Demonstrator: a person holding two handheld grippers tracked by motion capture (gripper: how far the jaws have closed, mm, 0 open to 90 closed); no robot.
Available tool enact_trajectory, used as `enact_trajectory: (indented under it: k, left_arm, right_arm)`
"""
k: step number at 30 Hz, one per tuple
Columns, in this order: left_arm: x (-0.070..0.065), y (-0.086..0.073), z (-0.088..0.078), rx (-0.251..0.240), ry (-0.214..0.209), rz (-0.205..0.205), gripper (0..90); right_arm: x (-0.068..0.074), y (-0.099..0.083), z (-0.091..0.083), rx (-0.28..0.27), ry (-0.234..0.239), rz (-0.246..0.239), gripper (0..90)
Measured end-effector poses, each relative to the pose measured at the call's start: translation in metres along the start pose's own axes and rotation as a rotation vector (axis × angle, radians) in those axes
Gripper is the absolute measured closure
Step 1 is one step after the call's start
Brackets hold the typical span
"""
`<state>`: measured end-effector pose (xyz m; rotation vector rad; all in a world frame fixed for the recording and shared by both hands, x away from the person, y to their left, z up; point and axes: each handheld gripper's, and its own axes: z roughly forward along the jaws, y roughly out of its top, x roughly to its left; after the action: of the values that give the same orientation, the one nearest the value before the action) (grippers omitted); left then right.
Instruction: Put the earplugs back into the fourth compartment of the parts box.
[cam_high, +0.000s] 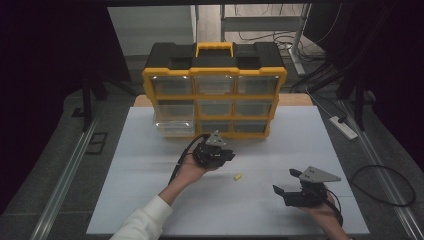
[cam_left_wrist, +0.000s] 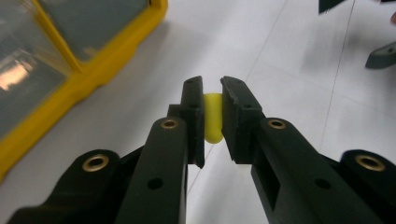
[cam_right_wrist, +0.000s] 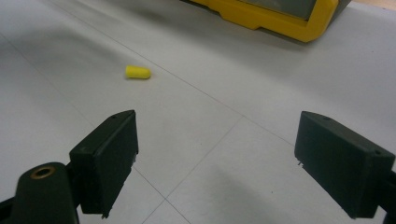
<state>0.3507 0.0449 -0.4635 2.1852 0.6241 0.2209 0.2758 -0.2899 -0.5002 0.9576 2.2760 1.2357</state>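
Left gripper (cam_left_wrist: 213, 116): fingers clamped on a yellow earplug (cam_left_wrist: 213, 122).
Right gripper (cam_right_wrist: 217, 163): fingers wide; loose earplug (cam_right_wrist: 137, 72) at 11 o'clock.

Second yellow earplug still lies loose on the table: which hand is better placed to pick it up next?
Probably the right. The right gripper is open and empty, with the loose earplug ahead of its jaws. The left gripper is shut on another yellow earplug, near the yellow drawer organizer.
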Motion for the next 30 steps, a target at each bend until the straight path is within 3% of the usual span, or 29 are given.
enact_trajectory:
  k: [12, 19, 30]
  left_arm:
    - [0.002, 0.007, -0.032, -0.119, 0.025, -0.019, 79.0]
    - [0.005, 0.013, -0.060, -0.201, 0.038, -0.023, 78.8]
    - [0.014, 0.015, -0.094, -0.284, 0.075, -0.053, 78.8]
  right_arm:
    - [0.000, 0.000, 0.000, -0.001, 0.002, -0.001, 14.3]
    - [0.000, 0.000, 0.000, 0.000, 0.004, -0.004, 14.3]
    - [0.000, 0.000, 0.000, 0.001, 0.002, -0.005, 14.3]
